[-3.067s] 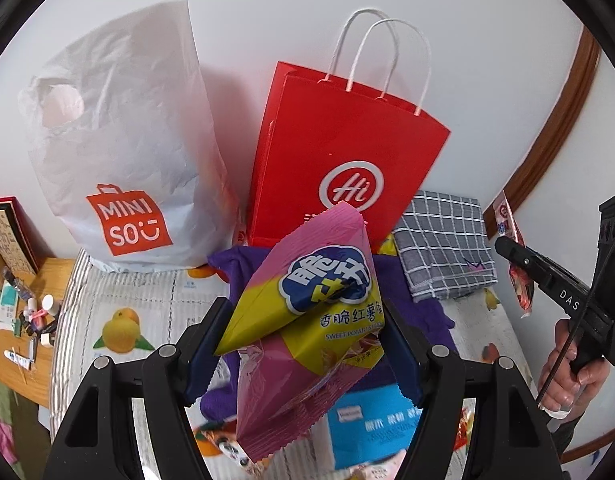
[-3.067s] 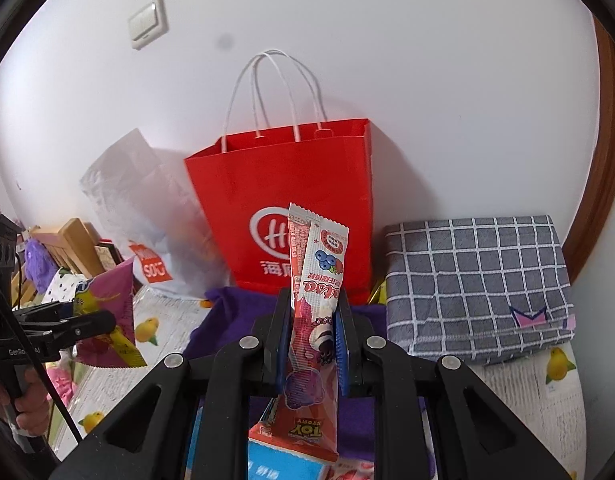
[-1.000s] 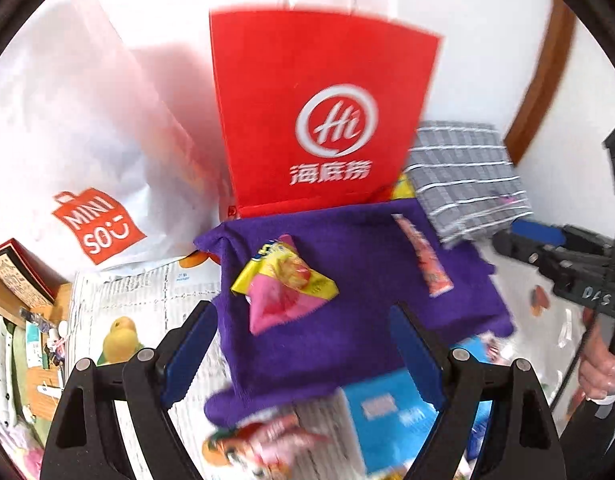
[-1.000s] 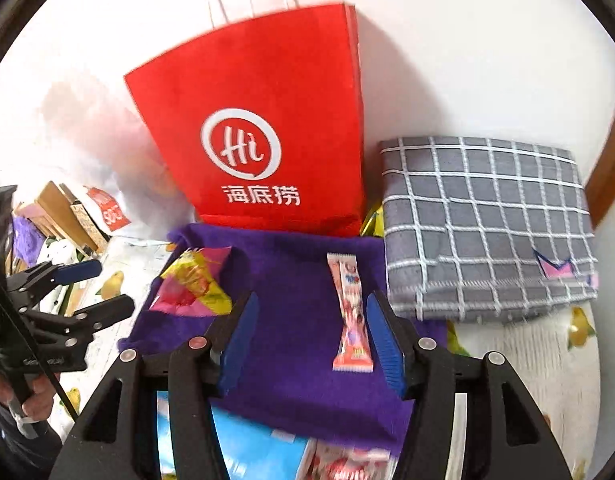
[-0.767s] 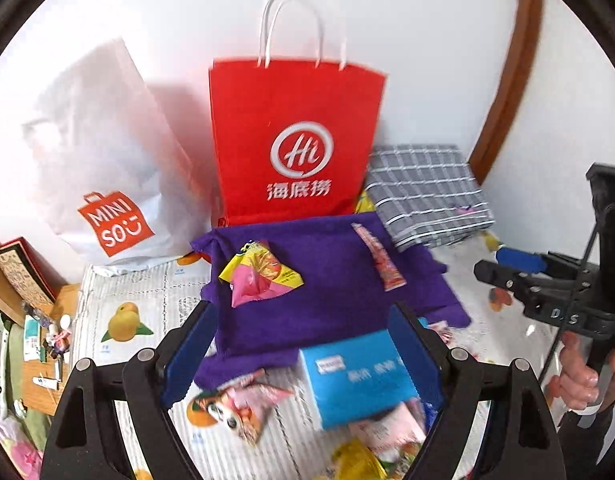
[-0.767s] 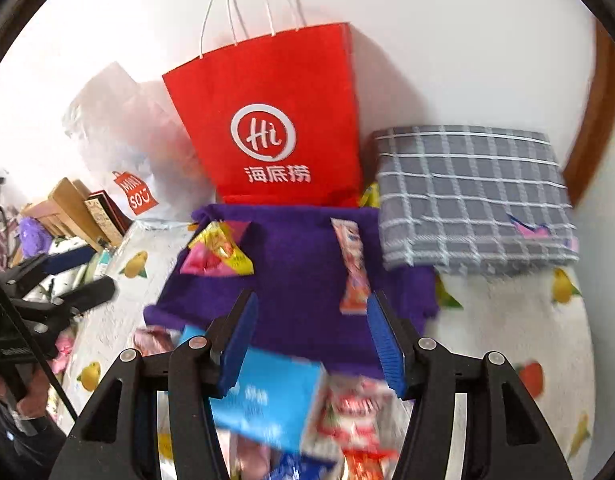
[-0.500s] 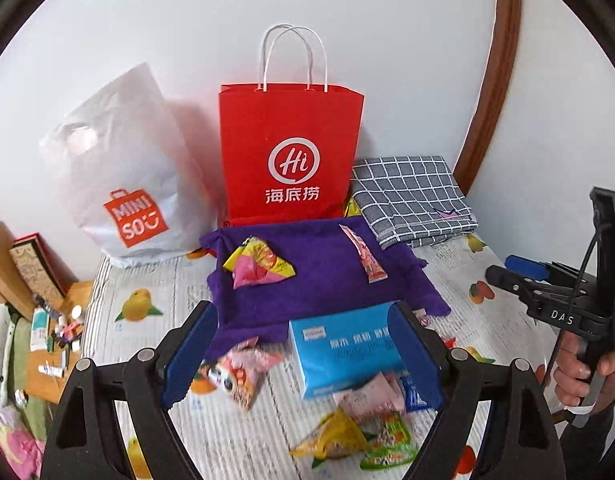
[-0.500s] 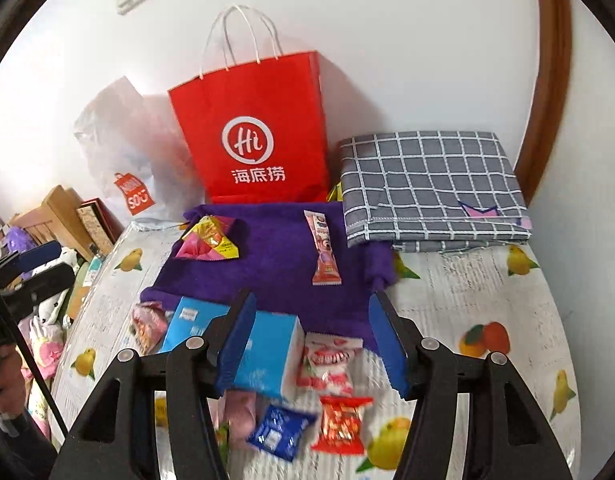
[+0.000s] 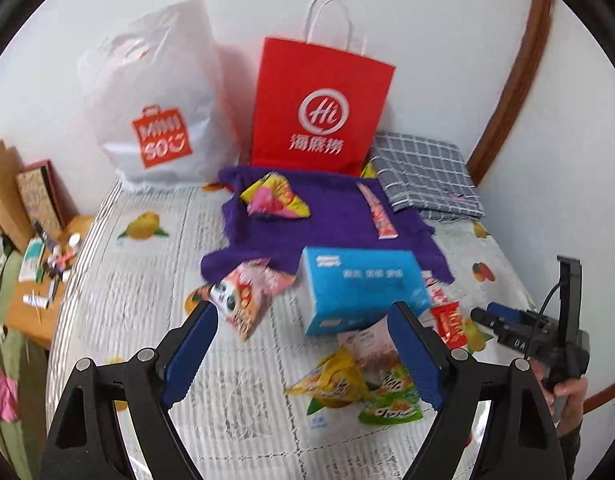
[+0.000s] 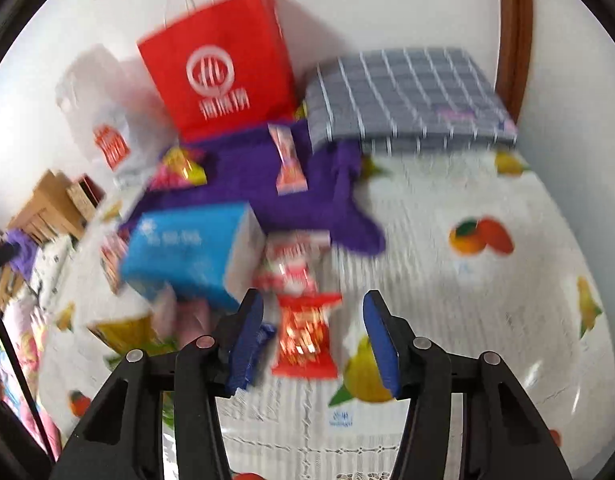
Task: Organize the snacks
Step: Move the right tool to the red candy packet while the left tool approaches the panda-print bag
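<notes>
A purple cloth (image 9: 331, 224) lies on the bed with a pink-yellow chip bag (image 9: 273, 200) and a long candy stick (image 9: 377, 212) on it. Loose snacks lie nearer: a blue box (image 9: 363, 288), a pink panda bag (image 9: 247, 296), a red packet (image 10: 305, 336), a yellow bag (image 9: 331, 384), a green bag (image 9: 391, 404). My left gripper (image 9: 303, 356) is open and empty above the yellow bag. My right gripper (image 10: 313, 336) is open and empty, just above the red packet, jaws on either side of it.
A red paper bag (image 9: 319, 108) and a white Miniso bag (image 9: 159, 96) stand against the wall. A folded grey checked cloth (image 9: 425, 172) lies at the back right. A wooden side table (image 9: 39, 272) with small items stands left of the bed.
Both grippers let go of the chip bag and candy stick on the purple cloth, then drew back. The right one has dropped low over the red packet.
</notes>
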